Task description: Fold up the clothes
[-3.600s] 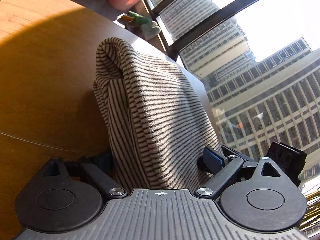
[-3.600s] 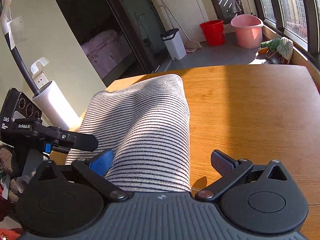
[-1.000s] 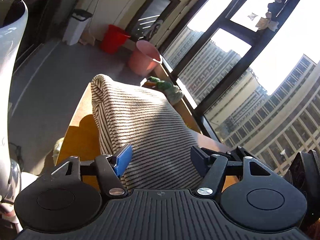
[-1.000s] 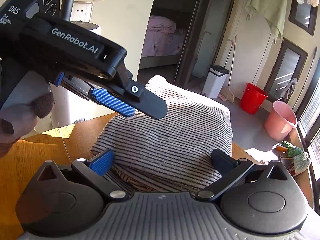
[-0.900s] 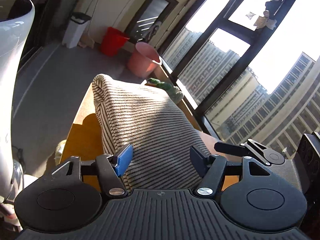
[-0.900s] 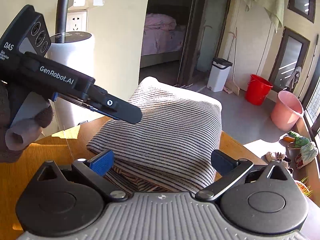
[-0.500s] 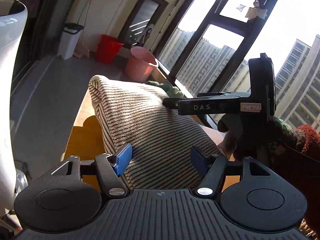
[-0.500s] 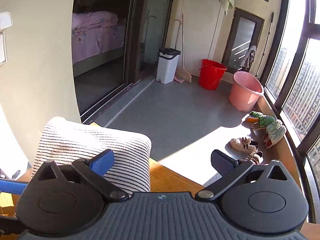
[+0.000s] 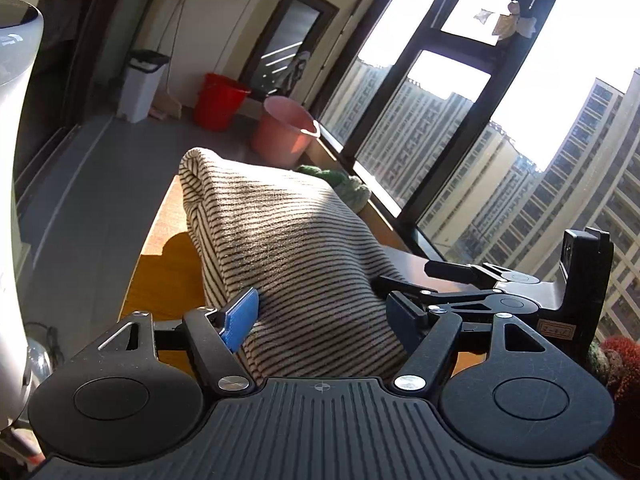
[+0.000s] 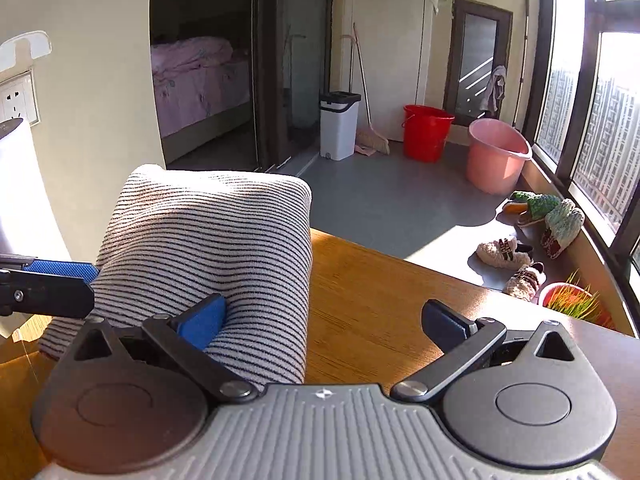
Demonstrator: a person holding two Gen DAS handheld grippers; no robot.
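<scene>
A folded striped garment (image 9: 288,256) lies in a thick bundle at the far corner of the wooden table (image 9: 160,280). My left gripper (image 9: 320,312) is open, its jaws on either side of the bundle's near end. In the right wrist view the same garment (image 10: 208,248) sits to the left, and my right gripper (image 10: 324,320) is open, its left pad against the cloth and its right pad over bare wood. The right gripper also shows in the left wrist view (image 9: 500,288), beside the bundle's right edge. The left gripper's fingertip (image 10: 60,270) shows at the bundle's left side.
The table (image 10: 400,300) ends just past the garment, with grey floor beyond. A red bucket (image 10: 426,132), a pink tub (image 10: 496,156), a white bin (image 10: 338,124) and slippers (image 10: 544,216) stand on the floor by the window. A white appliance (image 9: 12,200) stands at left.
The right gripper has come down from above the bundle to its right side and moved in closer. The left gripper has stayed astride the near end. The garment has not moved.
</scene>
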